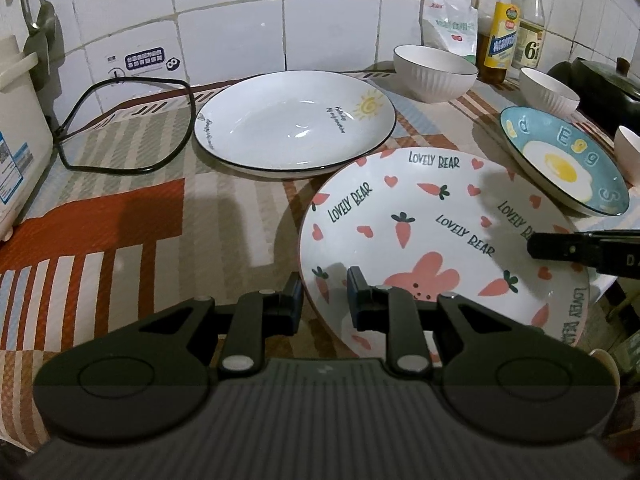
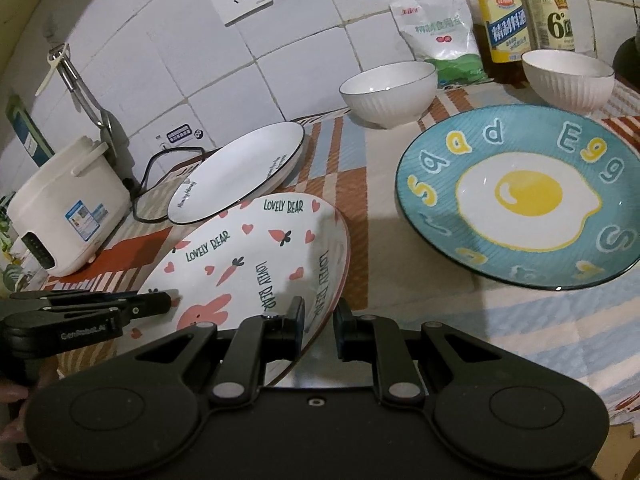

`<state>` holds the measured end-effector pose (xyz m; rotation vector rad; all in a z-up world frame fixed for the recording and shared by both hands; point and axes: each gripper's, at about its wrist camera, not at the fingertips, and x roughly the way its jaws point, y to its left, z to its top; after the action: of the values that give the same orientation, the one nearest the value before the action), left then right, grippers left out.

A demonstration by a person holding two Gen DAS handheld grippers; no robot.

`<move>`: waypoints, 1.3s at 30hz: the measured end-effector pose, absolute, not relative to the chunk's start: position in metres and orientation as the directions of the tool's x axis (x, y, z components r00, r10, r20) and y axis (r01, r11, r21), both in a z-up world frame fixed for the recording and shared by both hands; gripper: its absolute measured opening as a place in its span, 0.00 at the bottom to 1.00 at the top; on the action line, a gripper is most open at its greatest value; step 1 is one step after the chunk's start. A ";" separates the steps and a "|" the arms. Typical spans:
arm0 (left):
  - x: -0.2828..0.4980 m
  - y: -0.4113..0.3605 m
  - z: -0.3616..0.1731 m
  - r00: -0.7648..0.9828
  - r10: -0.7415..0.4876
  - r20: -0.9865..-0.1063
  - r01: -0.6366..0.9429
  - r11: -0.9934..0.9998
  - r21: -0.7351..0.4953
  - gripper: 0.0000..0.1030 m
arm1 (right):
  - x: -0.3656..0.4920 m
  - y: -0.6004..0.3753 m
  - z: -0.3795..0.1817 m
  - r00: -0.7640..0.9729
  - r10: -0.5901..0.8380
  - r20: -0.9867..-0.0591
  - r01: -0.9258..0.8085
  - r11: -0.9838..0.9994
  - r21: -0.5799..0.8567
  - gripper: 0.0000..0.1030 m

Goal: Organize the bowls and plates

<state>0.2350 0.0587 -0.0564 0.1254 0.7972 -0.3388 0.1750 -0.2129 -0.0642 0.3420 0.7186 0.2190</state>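
Observation:
The pink "Lovely Bear" plate is tilted, lifted off the cloth. My left gripper is shut on its left rim, one finger under and one over. My right gripper is shut on its right rim, and it shows in the left wrist view. The same plate shows in the right wrist view. A white sun plate lies behind it. A blue fried-egg plate lies to the right. Two white ribbed bowls stand at the back.
A white rice cooker with a black cord stands at the left. Oil and vinegar bottles and a salt bag stand against the tiled wall. A dark pot sits far right. A striped cloth covers the counter.

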 end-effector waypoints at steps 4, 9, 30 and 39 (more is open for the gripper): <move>0.236 0.057 -0.057 0.646 -0.252 -0.720 0.348 0.937 -0.016 0.20 | 0.176 -0.211 -0.065 0.736 0.297 -0.609 -0.084 0.932 0.352 0.19; 0.232 0.058 -0.062 0.655 -0.253 -0.712 0.358 0.934 -0.003 0.21 | 0.173 -0.210 -0.070 0.742 0.290 -0.605 -0.098 0.939 0.330 0.19; 0.128 0.012 0.032 0.736 -0.335 -0.588 0.528 0.828 0.190 0.76 | 0.086 -0.259 0.007 0.787 0.321 -0.526 -0.231 0.945 0.231 0.58; 0.087 -0.030 0.057 0.727 -0.440 -0.526 0.618 0.755 0.222 0.89 | 0.034 -0.296 0.028 0.861 0.214 -0.461 -0.192 0.977 0.093 0.71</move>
<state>0.0870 -0.0296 0.0566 0.4022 0.4688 -0.6006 0.0342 -0.2962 0.0280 0.0445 0.4891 0.2130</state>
